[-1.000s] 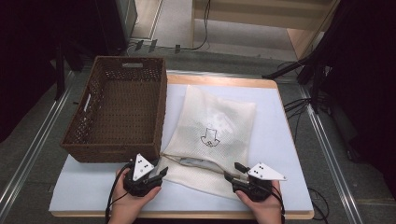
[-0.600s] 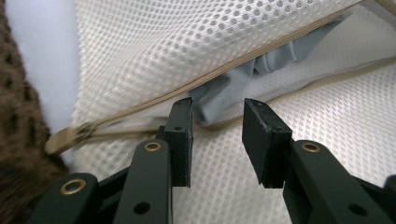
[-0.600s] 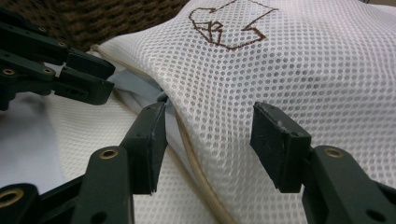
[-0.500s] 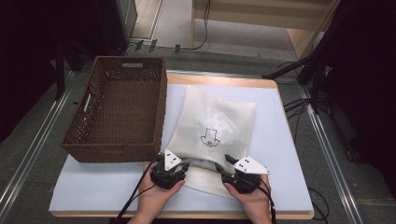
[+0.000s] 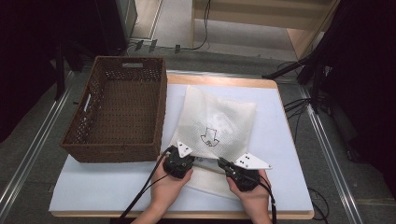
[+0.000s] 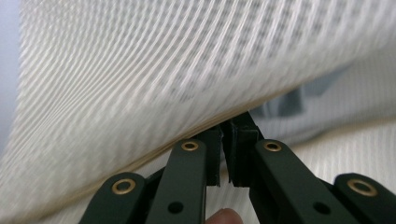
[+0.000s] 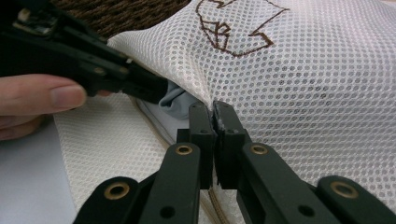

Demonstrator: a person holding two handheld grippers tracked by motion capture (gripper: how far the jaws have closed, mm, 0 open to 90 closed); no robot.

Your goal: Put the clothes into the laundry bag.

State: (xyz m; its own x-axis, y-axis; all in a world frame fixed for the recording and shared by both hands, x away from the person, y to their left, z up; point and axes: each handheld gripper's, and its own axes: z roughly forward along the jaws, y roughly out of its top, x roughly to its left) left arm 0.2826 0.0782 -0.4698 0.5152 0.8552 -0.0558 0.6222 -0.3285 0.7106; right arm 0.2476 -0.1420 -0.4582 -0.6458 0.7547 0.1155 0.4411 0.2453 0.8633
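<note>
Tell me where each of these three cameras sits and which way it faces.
High view: above the near table edge, looking forward and down on the white mesh laundry bag, brown wicker basket, both hands.
Left gripper view: on the left hand-held gripper, facing the bag's lifted edge; a fingertip shows.
Right gripper view: on the right hand-held gripper, shut on the mesh, facing the basket; left fingers show.
Shared: all show the bag.

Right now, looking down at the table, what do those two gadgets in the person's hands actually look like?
Each is a hand-held tool with a black body. The left gripper and the right gripper each carry a pale grey three-cornered plate on top and trail a black cable toward the table's near edge. Up close, the jaws are flat black bars joined by brass-coloured rivets, ending in blocky black pads. No sleeves reach the forearms.
</note>
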